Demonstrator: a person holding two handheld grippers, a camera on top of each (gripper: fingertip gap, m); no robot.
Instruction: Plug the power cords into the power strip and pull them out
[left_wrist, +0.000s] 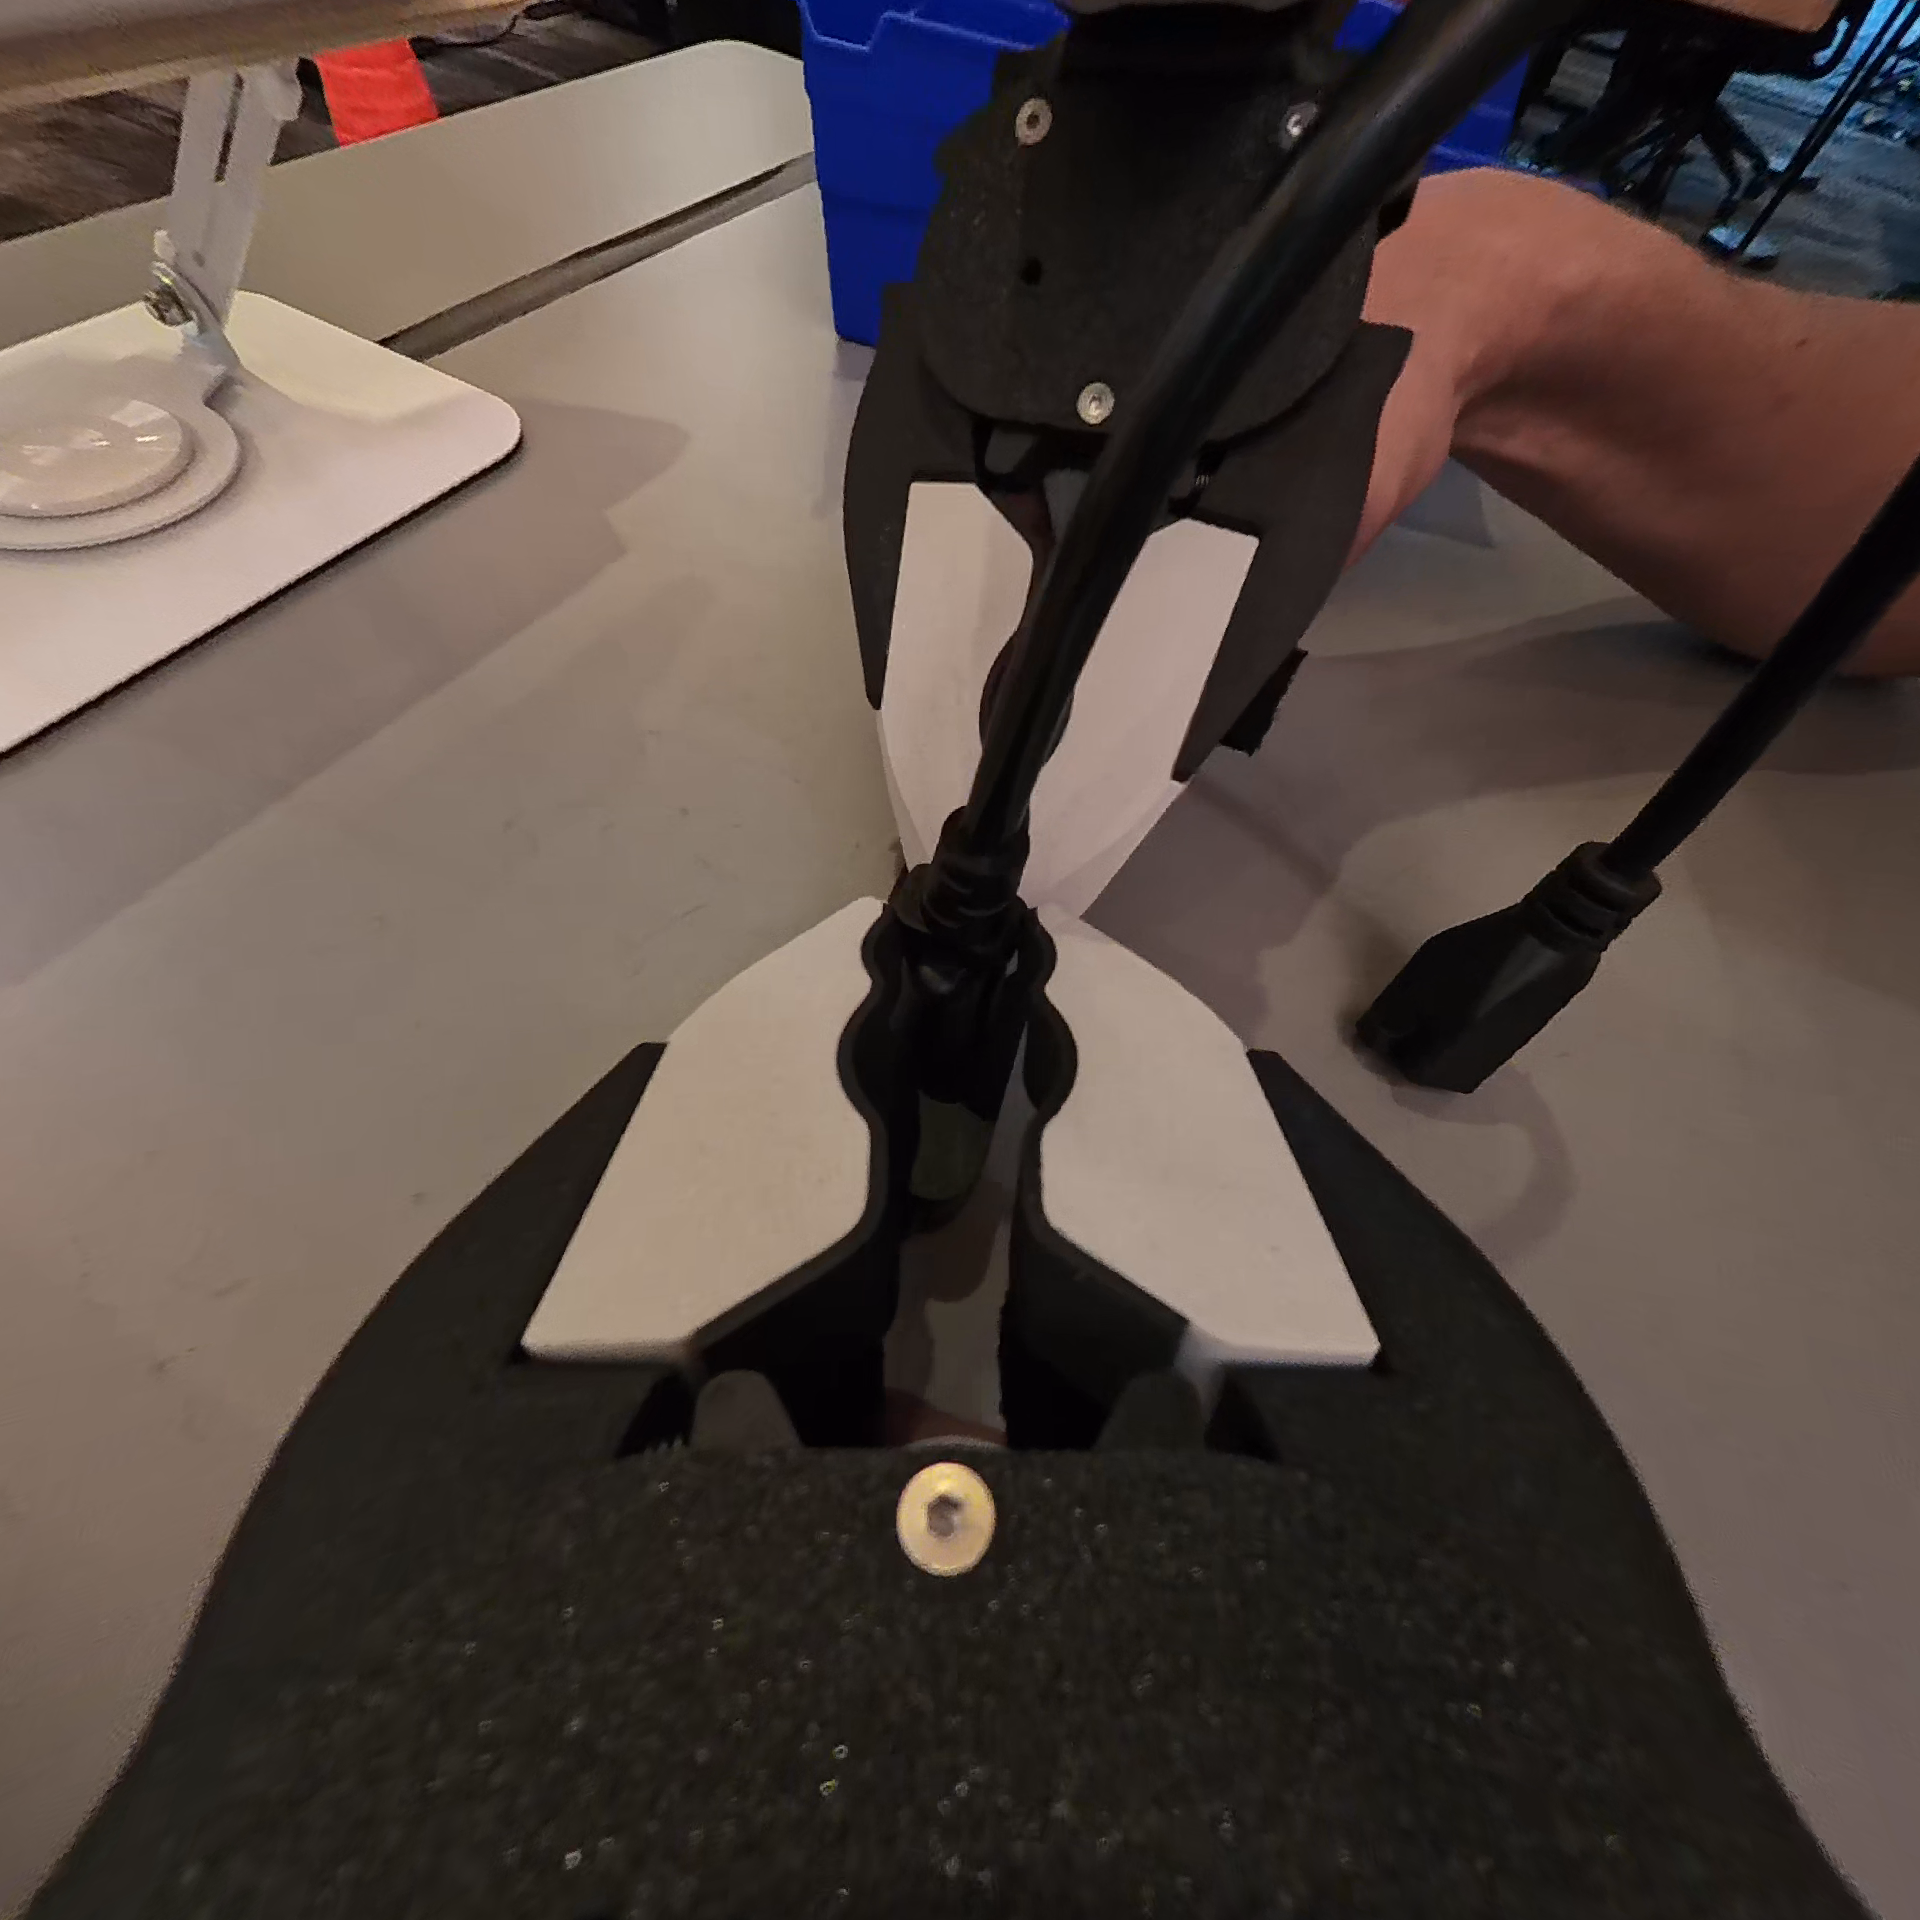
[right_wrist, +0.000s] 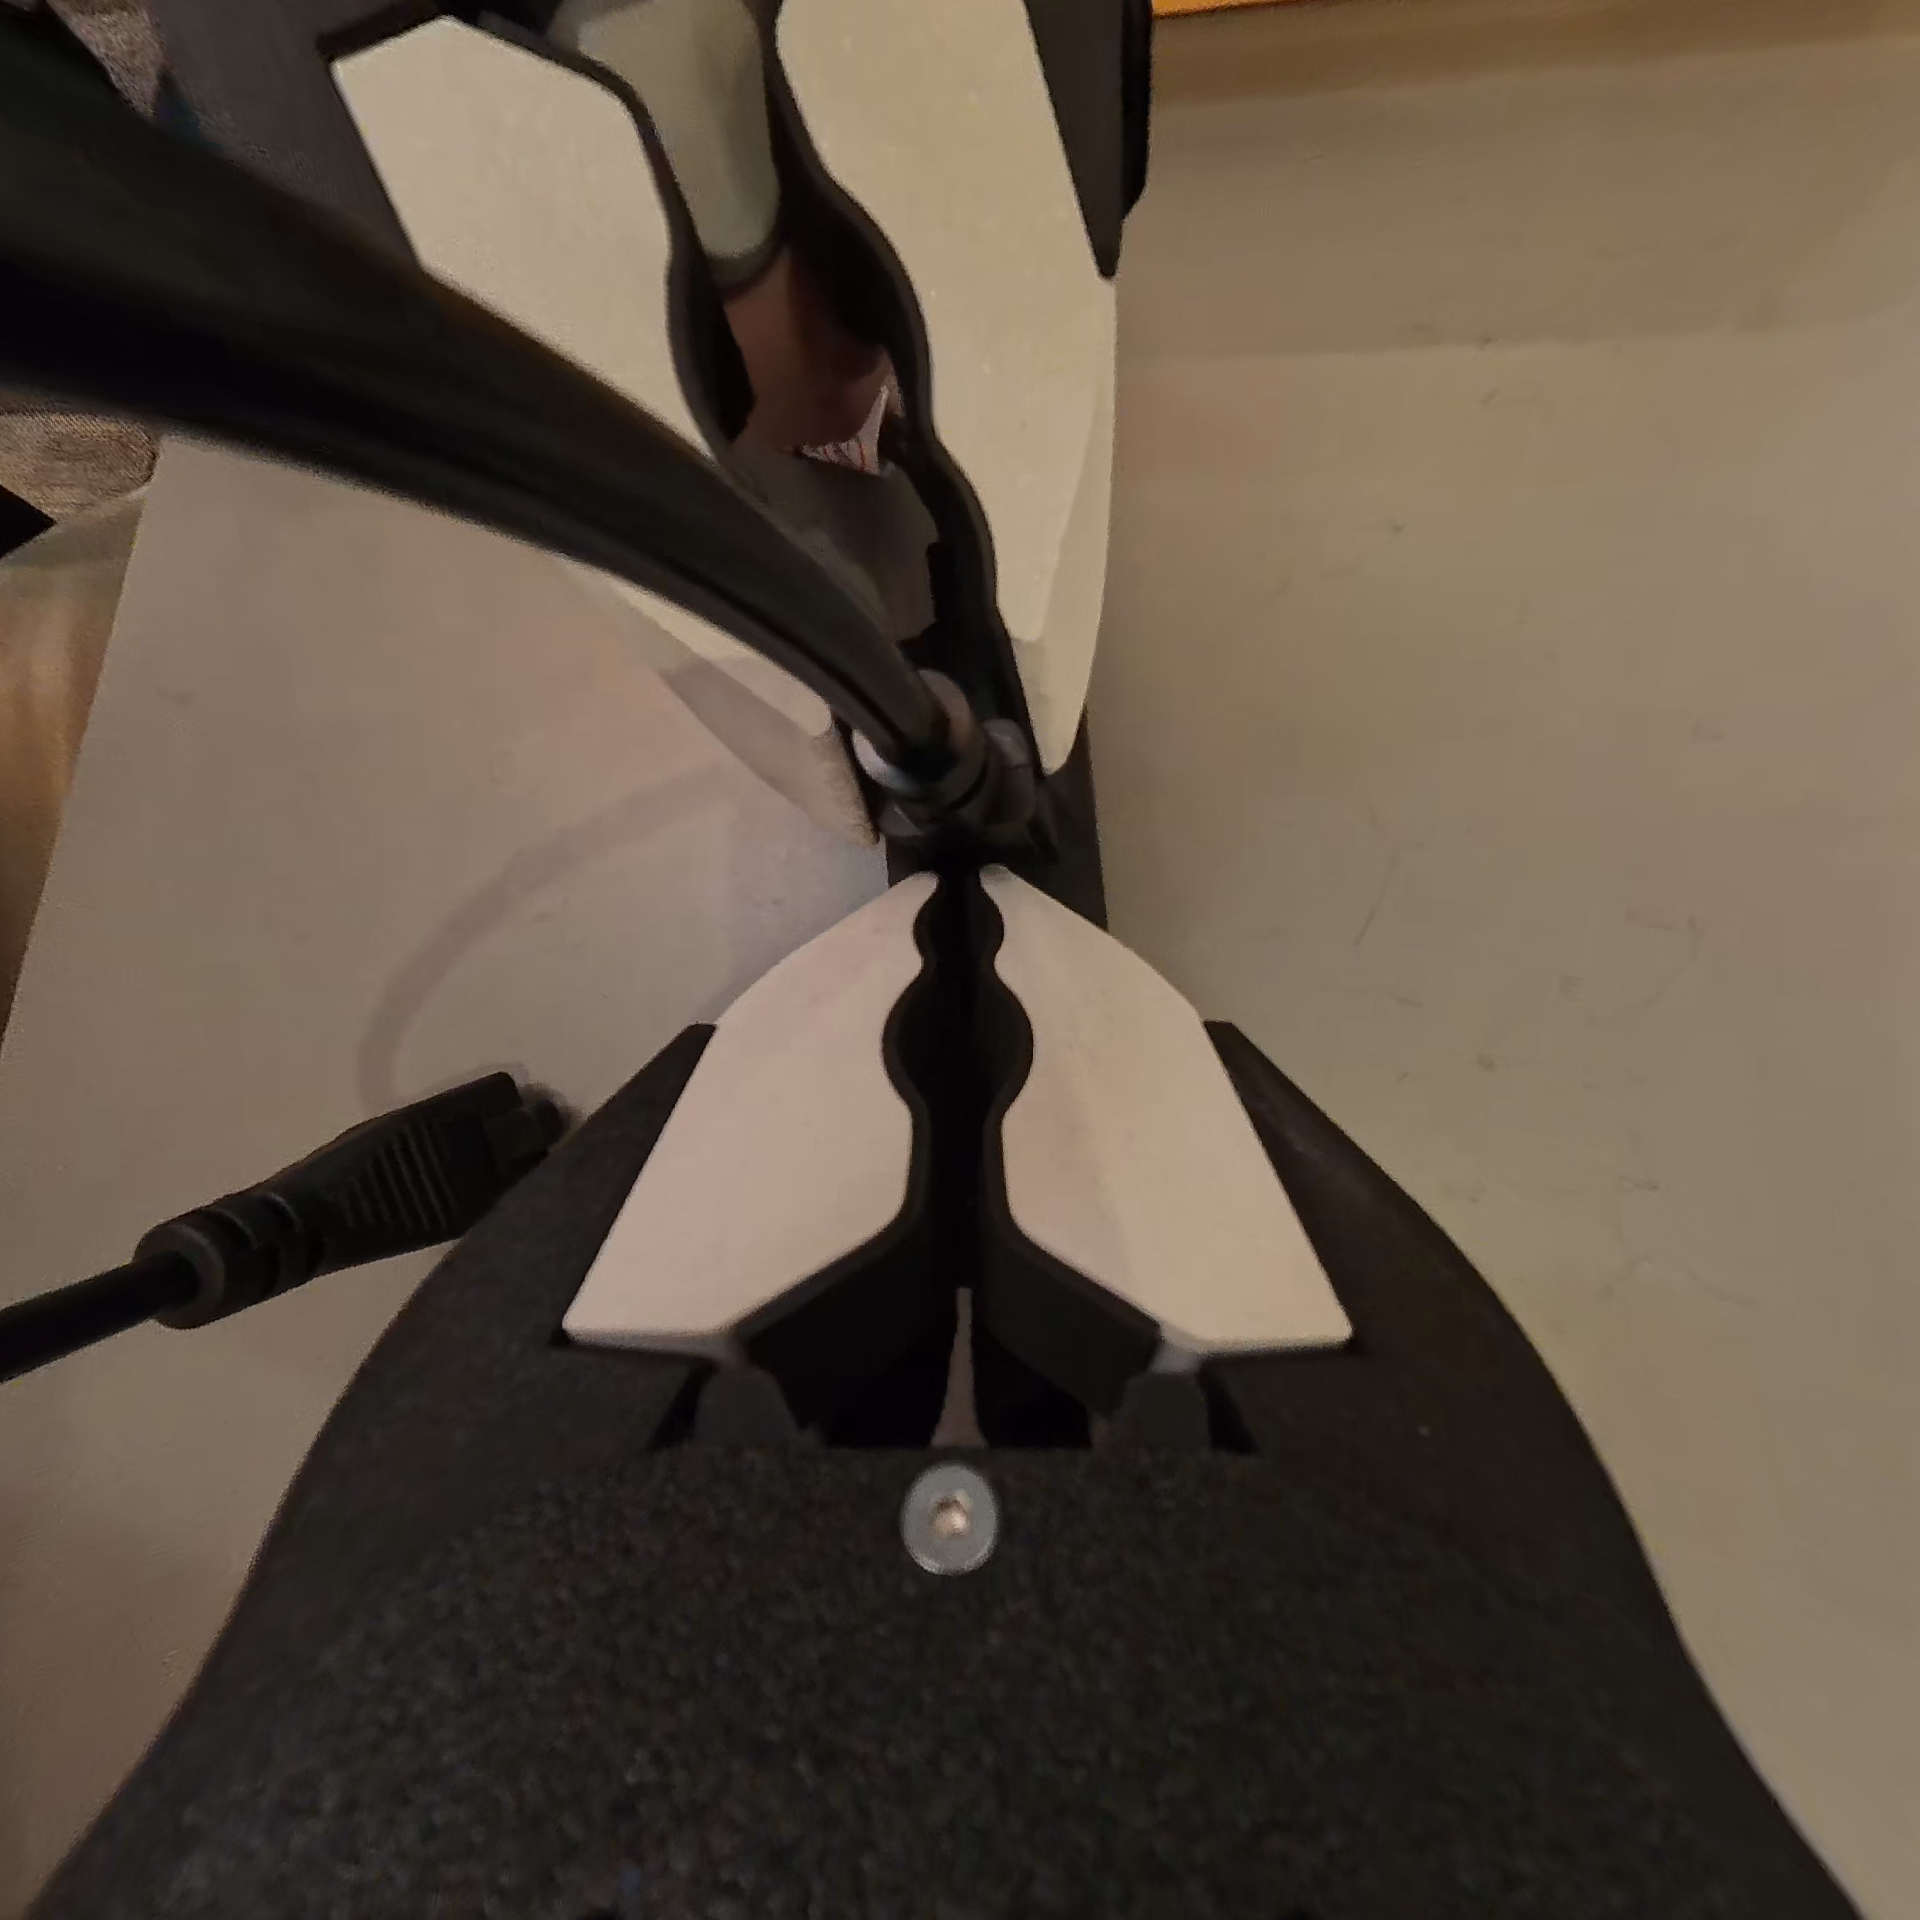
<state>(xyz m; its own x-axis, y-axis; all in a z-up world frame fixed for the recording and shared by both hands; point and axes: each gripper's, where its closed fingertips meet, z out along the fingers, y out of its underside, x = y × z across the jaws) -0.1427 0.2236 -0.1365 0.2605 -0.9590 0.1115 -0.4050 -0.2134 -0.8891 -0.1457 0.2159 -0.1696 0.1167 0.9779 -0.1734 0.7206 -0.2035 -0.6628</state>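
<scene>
My left gripper (left_wrist: 956, 925) is shut on a black plug (left_wrist: 951, 1049), gripping its body just behind the ribbed strain relief. The plug's thick black cord (left_wrist: 1143, 436) rises up and away over the right gripper. My right gripper (right_wrist: 961, 883) faces the left one tip to tip and its jaws are shut. Its tips sit right at the plug's strain relief (right_wrist: 951, 774). I cannot tell whether they pinch it. A second black cord end (left_wrist: 1486, 987) lies on the grey table, also seen in the right wrist view (right_wrist: 416, 1174). No power strip is in view.
A white stand with a flat base (left_wrist: 260, 468) sits at the left. A blue bin (left_wrist: 883, 156) stands behind the right gripper. A person's forearm (left_wrist: 1662, 416) rests on the table (left_wrist: 416, 987) at the right.
</scene>
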